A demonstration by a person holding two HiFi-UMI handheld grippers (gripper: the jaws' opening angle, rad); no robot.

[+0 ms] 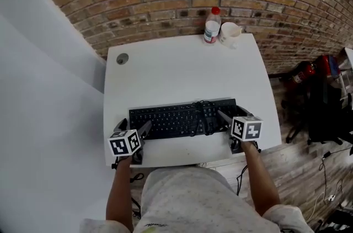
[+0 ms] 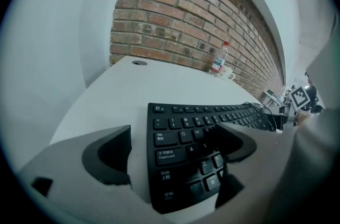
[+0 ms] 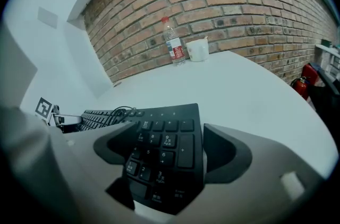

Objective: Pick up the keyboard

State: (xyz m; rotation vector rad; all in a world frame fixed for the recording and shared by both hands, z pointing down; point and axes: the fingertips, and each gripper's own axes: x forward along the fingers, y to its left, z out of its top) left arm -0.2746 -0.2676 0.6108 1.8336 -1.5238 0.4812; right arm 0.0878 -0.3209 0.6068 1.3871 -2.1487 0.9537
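Note:
A black keyboard (image 1: 176,118) lies flat near the front edge of the white table (image 1: 182,72), with its cable (image 1: 204,116) coiled on top of the keys. My left gripper (image 1: 132,127) is open around the keyboard's left end (image 2: 175,132). One jaw stands off the side edge with a gap and the other is over the letter keys. My right gripper (image 1: 234,115) is open around the number-pad end (image 3: 164,143). Its one jaw is close beside the right edge and the other is over the keys. Neither gripper's pads press on the keyboard.
A water bottle with a red cap (image 1: 212,25) and a white mug (image 1: 230,34) stand at the table's back edge against the brick wall. A round cable hole (image 1: 122,59) is at the back left. A red fire extinguisher (image 1: 309,69) lies on the floor to the right.

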